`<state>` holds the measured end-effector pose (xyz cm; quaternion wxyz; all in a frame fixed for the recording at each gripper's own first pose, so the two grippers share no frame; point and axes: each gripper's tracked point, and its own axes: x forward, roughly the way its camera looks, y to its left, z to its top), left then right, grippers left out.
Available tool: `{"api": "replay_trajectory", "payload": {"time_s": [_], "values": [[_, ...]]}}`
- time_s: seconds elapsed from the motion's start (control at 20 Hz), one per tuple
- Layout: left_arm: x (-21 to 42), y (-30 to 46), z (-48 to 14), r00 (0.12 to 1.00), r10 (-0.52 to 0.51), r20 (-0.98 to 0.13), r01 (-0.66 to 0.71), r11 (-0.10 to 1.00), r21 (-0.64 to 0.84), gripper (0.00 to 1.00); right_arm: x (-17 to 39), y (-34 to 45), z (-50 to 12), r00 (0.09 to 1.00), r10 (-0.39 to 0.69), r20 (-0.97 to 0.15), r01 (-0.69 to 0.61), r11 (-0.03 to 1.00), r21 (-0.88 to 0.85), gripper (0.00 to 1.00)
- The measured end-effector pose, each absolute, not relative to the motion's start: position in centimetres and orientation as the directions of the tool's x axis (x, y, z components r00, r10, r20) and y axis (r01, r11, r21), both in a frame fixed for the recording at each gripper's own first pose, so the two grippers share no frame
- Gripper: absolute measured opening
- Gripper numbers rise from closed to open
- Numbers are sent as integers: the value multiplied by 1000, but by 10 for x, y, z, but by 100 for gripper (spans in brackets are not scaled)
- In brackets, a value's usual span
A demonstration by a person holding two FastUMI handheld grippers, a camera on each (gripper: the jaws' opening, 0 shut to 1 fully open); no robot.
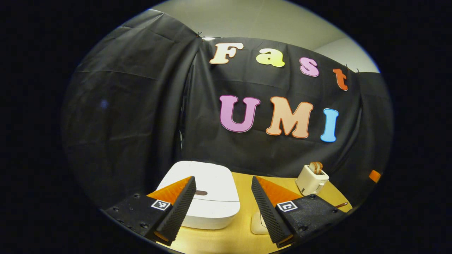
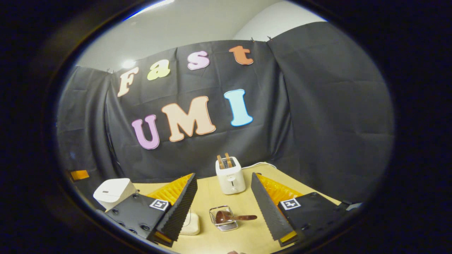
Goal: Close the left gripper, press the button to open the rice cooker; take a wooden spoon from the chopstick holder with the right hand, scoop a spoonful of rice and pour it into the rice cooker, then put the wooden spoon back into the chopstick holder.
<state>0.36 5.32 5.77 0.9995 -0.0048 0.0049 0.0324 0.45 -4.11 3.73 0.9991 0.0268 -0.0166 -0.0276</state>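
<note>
Both fingers of the left gripper [image 1: 223, 208] stood wide apart at the bottom of the left gripper view, holding nothing, with the cooker [image 1: 208, 197] just beyond them on the table [image 1: 243, 190]. Its lid was down, and a small dark slot on the lid, probably the button [image 1: 201, 192], showed beside the left finger. The right gripper [image 2: 224, 208] was likewise spread and empty; in the right gripper view the wire holder [image 2: 222, 218] lay near, between its fingers, with the spoon [image 2: 231, 217] resting across it, bowl inside and handle sticking out toward the right finger.

Judging from this, nothing of the task was done yet, and the risks lay ahead. If the left gripper were not brought together first, an open finger could miss the small button or slide off the smooth lid, and a slanted push might shove the cooker back instead of releasing it. The spoon's handle looked thin and lay low and nearly flat, so a grip there could tip the light holder or twist the spoon. A pale flat thing [image 2: 190, 224] beside the holder, which I could not identify, and the toaster [image 2: 230, 175] behind it could be knocked on the reach. Where the rice was kept I could not tell.

No brand or label could be read on the cooker or toaster; the gripper bodies carried only small square black-and-white markers
</note>
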Motion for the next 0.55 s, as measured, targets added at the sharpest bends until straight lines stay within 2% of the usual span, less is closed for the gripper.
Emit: {"api": "replay_trajectory", "payload": {"time_s": [0.3, 0.55], "values": [[-2, 26, 28, 997, 16, -71, -19, 999, -47, 94, -2, -50, 35, 996, -77, 36, 75, 996, 54, 96], [3, 21, 26, 997, -8, -80, 5, 999, -42, 94, -11, -56, 37, 994, -100, 42, 98, 994, 44, 96]]}}
